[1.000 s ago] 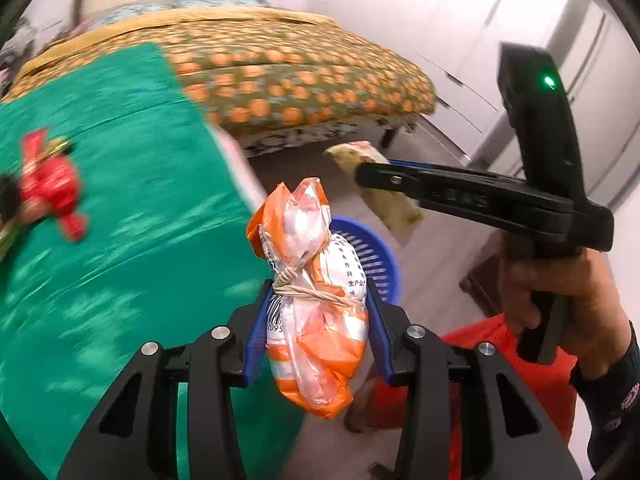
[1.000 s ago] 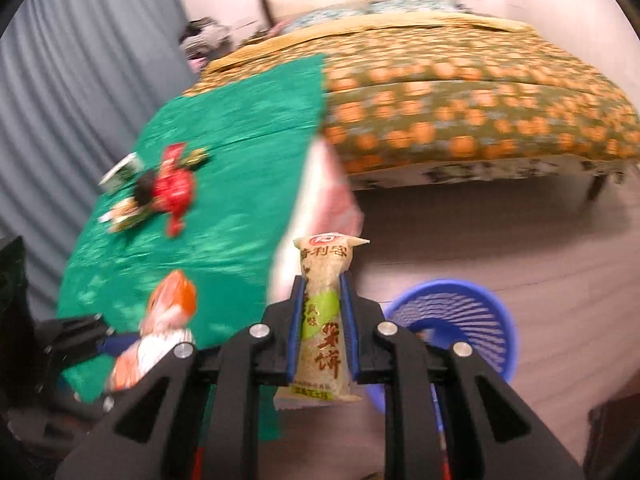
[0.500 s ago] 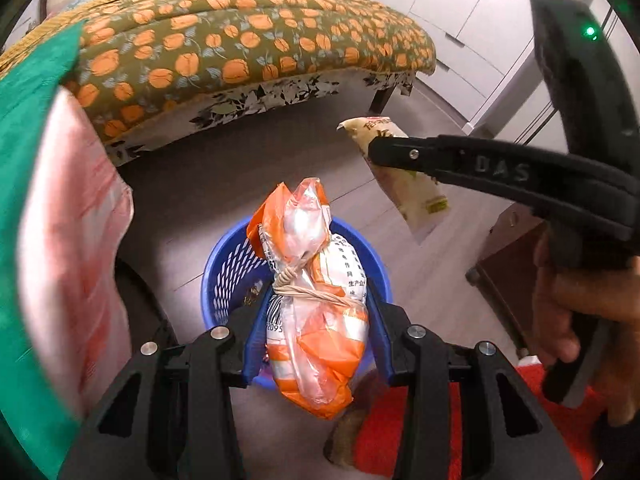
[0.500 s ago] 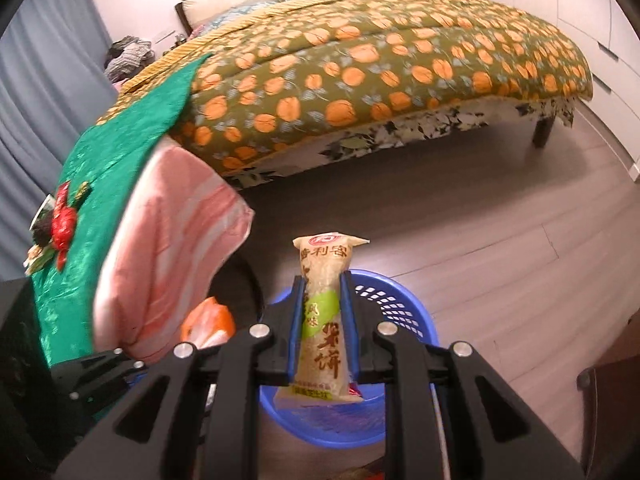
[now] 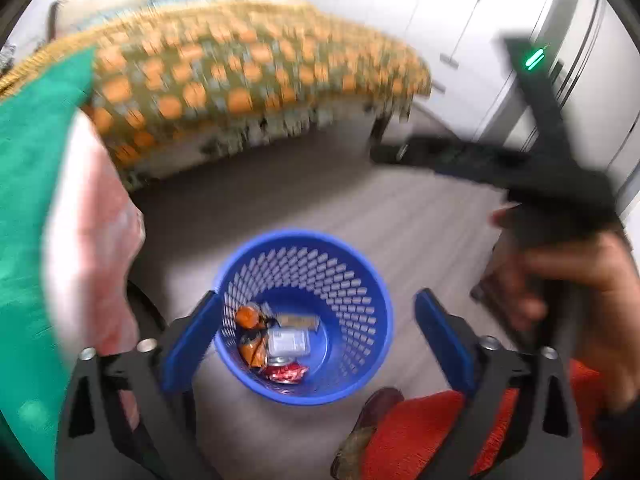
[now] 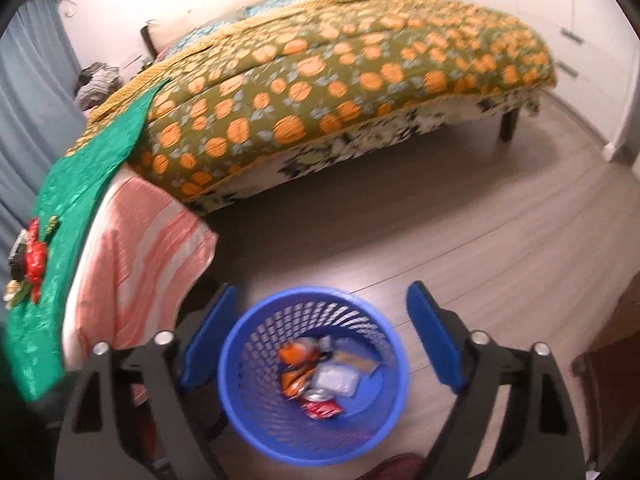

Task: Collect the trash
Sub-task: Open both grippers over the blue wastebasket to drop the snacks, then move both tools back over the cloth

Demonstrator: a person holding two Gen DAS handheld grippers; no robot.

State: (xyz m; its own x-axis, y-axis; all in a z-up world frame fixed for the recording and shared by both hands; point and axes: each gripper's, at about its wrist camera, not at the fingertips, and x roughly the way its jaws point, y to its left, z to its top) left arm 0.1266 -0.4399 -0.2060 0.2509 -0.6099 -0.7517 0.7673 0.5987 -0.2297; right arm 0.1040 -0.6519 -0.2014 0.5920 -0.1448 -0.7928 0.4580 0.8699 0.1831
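A blue mesh waste basket (image 5: 344, 272) stands on the floor below both grippers; it also shows in the right wrist view (image 6: 256, 412). Inside lie an orange snack bag (image 5: 252, 336), a pale packet (image 5: 289, 342) and a red wrapper (image 5: 286, 372); the orange bag (image 6: 298, 368) and pale packet (image 6: 334, 382) show in the right wrist view too. My left gripper (image 5: 318, 338) is open and empty above the basket. My right gripper (image 6: 320, 338) is open and empty above it; its body (image 5: 520, 164) shows at the right of the left wrist view. More trash, with a red wrapper (image 6: 34, 262), lies on the green cloth (image 6: 72, 208).
A bed with an orange-patterned cover (image 6: 340, 76) stands behind the basket. A pink striped cloth (image 6: 132, 256) hangs off the table edge at left. White cabinets (image 5: 460, 20) line the far wall. My foot and red trouser leg (image 5: 420, 432) are beside the basket.
Both grippers have opened above the basket. The orange snack bag and the pale green-labelled packet have dropped out of them into the basket.
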